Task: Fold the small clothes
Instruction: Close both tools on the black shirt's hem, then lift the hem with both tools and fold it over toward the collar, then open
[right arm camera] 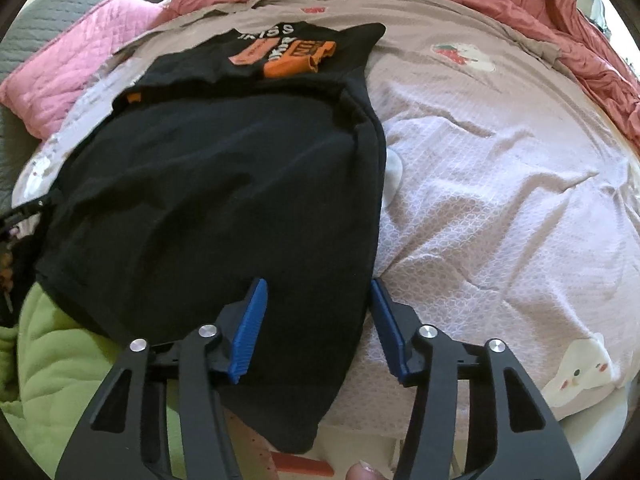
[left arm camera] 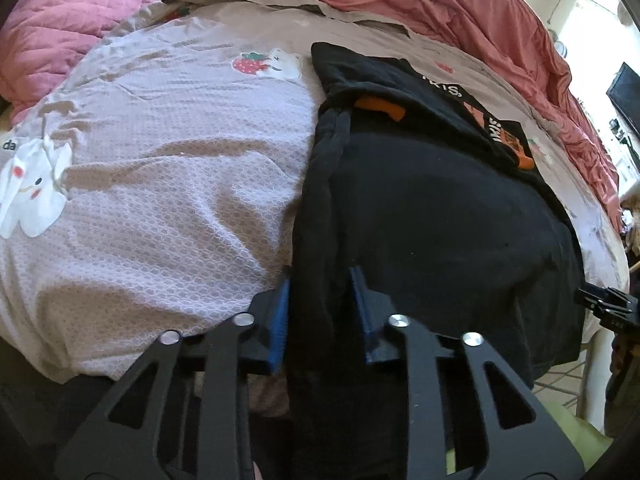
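I see the black T-shirt (right arm camera: 224,184) lying on the bed (right arm camera: 500,184), its near hem overhanging. It looks light, limp and prone to bunching. My left hand-held gripper (left arm camera: 320,304) and right hand-held gripper (right arm camera: 320,320) both straddle near corners, jaws parted, apparently not yet clamped.

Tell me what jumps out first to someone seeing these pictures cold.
The black shirt with its orange print dominates, spread on the pale patterned bedsheet with strawberry and white animal motifs. Both the left gripper and right gripper stand open at the shirt's near hem, blue pads on either side of the cloth. A rumpled red blanket is heaped along the far side.
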`<state>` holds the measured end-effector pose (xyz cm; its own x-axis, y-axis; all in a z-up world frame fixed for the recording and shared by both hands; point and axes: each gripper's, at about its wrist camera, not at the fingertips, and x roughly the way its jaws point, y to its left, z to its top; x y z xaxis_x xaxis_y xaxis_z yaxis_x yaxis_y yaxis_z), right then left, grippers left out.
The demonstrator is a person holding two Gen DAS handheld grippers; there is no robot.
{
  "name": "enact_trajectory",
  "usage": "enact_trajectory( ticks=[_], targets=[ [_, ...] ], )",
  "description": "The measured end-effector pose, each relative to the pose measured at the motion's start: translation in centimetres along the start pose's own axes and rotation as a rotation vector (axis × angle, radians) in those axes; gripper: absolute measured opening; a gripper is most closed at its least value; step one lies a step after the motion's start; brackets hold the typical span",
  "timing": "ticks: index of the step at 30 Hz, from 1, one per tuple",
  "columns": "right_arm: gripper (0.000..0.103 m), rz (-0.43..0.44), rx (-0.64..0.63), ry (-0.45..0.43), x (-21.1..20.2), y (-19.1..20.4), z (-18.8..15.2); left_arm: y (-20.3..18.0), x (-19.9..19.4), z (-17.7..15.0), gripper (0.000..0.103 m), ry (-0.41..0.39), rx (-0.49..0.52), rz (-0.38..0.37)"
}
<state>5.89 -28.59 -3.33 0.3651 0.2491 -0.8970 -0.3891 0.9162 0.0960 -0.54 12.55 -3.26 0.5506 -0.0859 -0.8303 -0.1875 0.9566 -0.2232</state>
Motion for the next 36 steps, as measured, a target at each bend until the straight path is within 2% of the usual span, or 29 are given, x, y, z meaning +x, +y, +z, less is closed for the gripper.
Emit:
enact_trajectory(
  ticks=[1,3,6,9,14,17,19,22,24,25,27,28,30,32,36],
  targets=[
    [0.029,-0.005,-0.008,-0.006,0.0,0.1,0.0,0.0,-0.1,0.0,0.013,-0.004,0.003,-0.004],
    [0.011,-0.018,-0.034,-0.018,-0.4,0.2,0.0,-0.1,-0.4,0.0,0.008,-0.01,0.012,-0.005],
    [0.007,-0.008,-0.056,-0.026,-1.4,-0.2,0.1,0.0,-0.7,0.0,0.006,-0.016,0.017,-0.009],
    [0.007,-0.027,-0.061,-0.041,-2.4,-1.2,0.1,0.3,-0.8,0.0,0.006,-0.013,0.007,-0.019],
    [0.01,0.015,-0.026,-0.008,-1.6,-2.1,-0.5,0.5,-0.4,0.0,0.009,0.011,-0.002,-0.03],
    [0.02,0.035,-0.013,0.014,-1.3,-2.1,-0.9,0.5,-0.3,-0.3,0.018,0.025,-0.007,-0.037],
    [0.034,0.063,0.011,0.023,-1.4,-2.4,-1.1,0.4,-0.3,-0.6,0.021,0.031,-0.008,-0.042],
    [0.038,0.121,0.05,0.041,-1.2,-2.4,-1.6,-0.1,-0.3,-1.1,0.026,0.035,0.007,-0.033],
    [0.037,0.136,0.044,0.051,-1.0,-1.9,-2.0,-0.5,-0.2,-1.3,0.025,0.034,0.029,-0.014],
    [0.026,0.125,0.027,0.052,-0.9,-1.6,-2.2,-0.8,-0.3,-1.4,0.023,0.028,0.044,0.0],
    [0.009,0.093,-0.008,0.053,-0.9,-1.3,-2.4,-1.1,-0.6,-1.7,0.009,0.015,0.075,0.034],
    [0.009,0.105,-0.019,0.055,-1.1,-1.3,-2.4,-1.0,-0.9,-1.7,0.003,0.01,0.078,0.028],
    [0.008,0.091,-0.055,0.054,-1.6,-1.1,-2.5,-0.7,-1.4,-1.8,0.002,0.008,0.077,-0.002],
    [0.008,0.069,-0.094,0.047,-2.2,-1.2,-2.7,-0.4,-1.6,-2.0,0.002,0.008,0.084,0.004],
    [0.009,0.108,-0.055,0.059,-1.7,-2.3,-3.0,0.0,-1.3,-2.2,0.003,0.027,0.06,-0.027]
  ],
)
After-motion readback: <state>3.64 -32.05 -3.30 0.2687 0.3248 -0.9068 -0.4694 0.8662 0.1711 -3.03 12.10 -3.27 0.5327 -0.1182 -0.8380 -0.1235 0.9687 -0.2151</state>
